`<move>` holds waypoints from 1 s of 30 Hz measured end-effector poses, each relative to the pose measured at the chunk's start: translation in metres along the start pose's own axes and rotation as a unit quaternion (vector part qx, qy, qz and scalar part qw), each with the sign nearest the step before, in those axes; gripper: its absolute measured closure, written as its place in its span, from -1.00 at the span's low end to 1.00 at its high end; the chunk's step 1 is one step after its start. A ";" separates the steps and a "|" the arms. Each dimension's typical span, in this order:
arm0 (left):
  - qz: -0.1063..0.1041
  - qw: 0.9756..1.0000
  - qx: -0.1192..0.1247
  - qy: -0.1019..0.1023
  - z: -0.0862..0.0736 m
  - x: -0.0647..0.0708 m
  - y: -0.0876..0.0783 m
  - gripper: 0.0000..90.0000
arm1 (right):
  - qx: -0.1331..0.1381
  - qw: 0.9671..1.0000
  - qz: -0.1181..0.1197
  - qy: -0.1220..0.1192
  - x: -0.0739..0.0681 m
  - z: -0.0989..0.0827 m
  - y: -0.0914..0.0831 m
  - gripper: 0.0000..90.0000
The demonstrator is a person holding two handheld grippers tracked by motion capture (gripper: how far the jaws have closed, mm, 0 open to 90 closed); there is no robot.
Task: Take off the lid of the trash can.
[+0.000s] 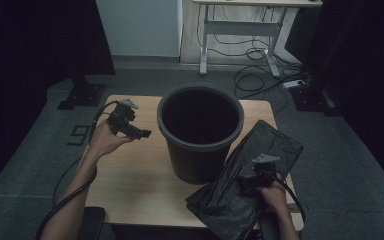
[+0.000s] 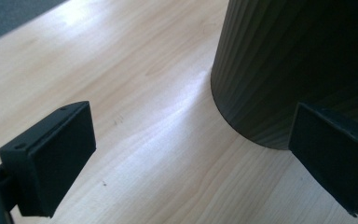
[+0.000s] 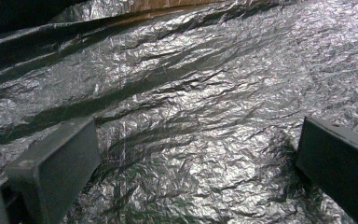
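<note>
your right tongs [image 1: 246, 181] hover, jaws apart, right over the black bag [image 1: 260, 150] lying flat beside the bin [image 1: 200, 150] (left tongs [image 1: 139, 133] also apart, farther off); go straight down.

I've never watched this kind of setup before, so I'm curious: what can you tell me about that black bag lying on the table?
The black bag is thin, crinkly plastic with a silvery sheen up close. It lies flat and folded on the right side of the wooden table, its left edge against the dark bin, its near corner reaching the table's front edge. The right tongs hover over it, jaws open; whether they touch it is unclear.
</note>
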State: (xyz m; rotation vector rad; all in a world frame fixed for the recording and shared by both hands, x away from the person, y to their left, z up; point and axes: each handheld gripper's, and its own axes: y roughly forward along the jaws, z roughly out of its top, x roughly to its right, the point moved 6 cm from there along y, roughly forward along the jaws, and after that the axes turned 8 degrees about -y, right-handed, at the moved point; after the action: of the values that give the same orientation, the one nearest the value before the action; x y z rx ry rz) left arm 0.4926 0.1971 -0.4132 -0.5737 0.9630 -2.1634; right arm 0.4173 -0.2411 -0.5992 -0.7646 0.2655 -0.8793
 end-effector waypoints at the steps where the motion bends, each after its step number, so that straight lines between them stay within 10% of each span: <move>1: 0.001 1.000 0.001 0.001 0.003 0.000 -0.002 -0.99 | 0.000 1.000 0.000 0.000 0.000 0.000 0.000 -1.00; 30: 0.004 0.999 0.013 0.047 0.106 0.016 -0.053 -0.85 | 0.001 1.000 0.003 -0.002 -0.001 0.000 0.000 -1.00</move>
State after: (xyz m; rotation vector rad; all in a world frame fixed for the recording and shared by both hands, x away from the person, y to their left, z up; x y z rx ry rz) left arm 0.5269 0.1618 -0.3043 -0.4583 0.9835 -2.2104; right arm 0.4171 -0.2401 -0.5993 -0.7625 0.2626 -0.8716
